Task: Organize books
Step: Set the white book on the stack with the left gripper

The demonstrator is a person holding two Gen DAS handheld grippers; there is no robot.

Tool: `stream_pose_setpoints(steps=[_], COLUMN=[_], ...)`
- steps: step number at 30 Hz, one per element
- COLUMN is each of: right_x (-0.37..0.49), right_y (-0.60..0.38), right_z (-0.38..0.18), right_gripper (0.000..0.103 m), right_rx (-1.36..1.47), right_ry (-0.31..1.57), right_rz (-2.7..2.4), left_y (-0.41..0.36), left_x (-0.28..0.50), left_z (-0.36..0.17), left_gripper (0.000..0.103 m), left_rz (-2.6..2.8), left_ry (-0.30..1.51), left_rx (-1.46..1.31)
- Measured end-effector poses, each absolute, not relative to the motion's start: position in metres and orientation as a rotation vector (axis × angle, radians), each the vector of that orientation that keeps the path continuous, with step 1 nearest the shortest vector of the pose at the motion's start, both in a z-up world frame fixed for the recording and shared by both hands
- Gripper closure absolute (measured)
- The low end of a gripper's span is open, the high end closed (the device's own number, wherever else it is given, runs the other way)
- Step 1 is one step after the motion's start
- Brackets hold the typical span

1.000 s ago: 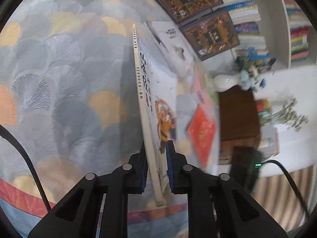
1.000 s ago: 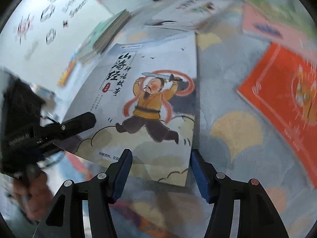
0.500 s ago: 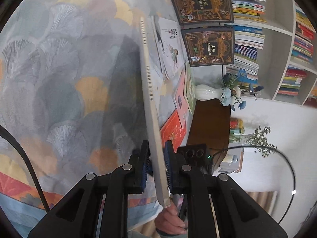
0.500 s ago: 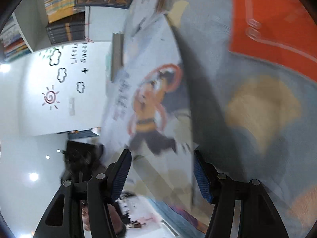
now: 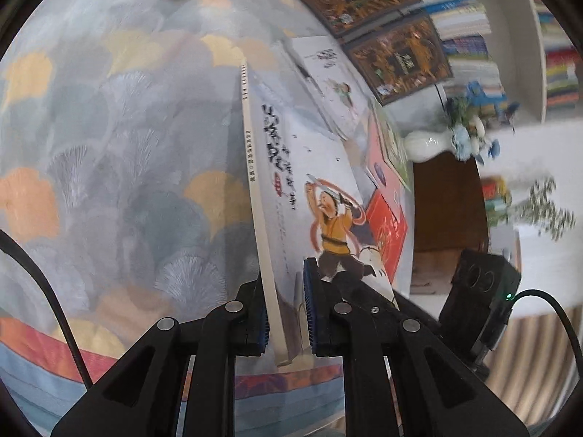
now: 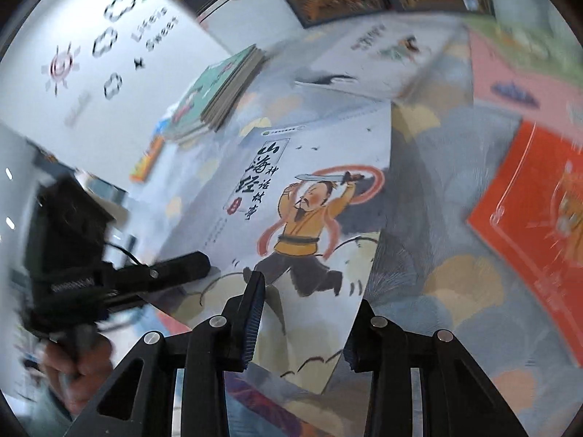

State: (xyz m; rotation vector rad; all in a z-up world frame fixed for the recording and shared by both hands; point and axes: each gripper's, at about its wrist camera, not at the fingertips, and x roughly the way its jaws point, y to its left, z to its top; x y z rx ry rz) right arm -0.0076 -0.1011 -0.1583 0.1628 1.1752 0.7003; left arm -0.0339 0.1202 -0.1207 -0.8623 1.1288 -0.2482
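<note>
While the left tool clamps the storybook, the right tool's jaws are closing around its lower edge.

The right finger pad of the right gripper is hidden behind the lower corner of the picture book, the orange book runs off frame, and the shelved spines blur beyond reading.

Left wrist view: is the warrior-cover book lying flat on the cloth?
No, the left gripper holds the warrior-cover book on edge, spine up.
</note>
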Motion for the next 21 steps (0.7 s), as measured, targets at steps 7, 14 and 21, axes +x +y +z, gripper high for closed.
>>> stream_pose_setpoints(steps=[7, 14, 21], right_x=[-0.028, -0.037, -0.018], right_y=[-0.09, -0.063, -0.003], right_z=[-0.139, -0.103, -0.074], right_gripper=[0.066, 0.067, 0.067], right_rx=[0.057, 0.07, 0.071], right_ry=[1.09, 1.005, 0.937], right_rz=[0.645, 0.622, 0.621], left_y=[0.13, 0.161, 0.216], left_x=[-0.034, -0.039, -0.028], left_z=[-0.098, -0.073, -0.051], left_gripper=[0.091, 0.089, 0.089], left_rz=[-0.373, -0.446, -0.461], left_ry=[1.082, 1.027, 0.944], left_rx=[-0.749, -0.749, -0.744])
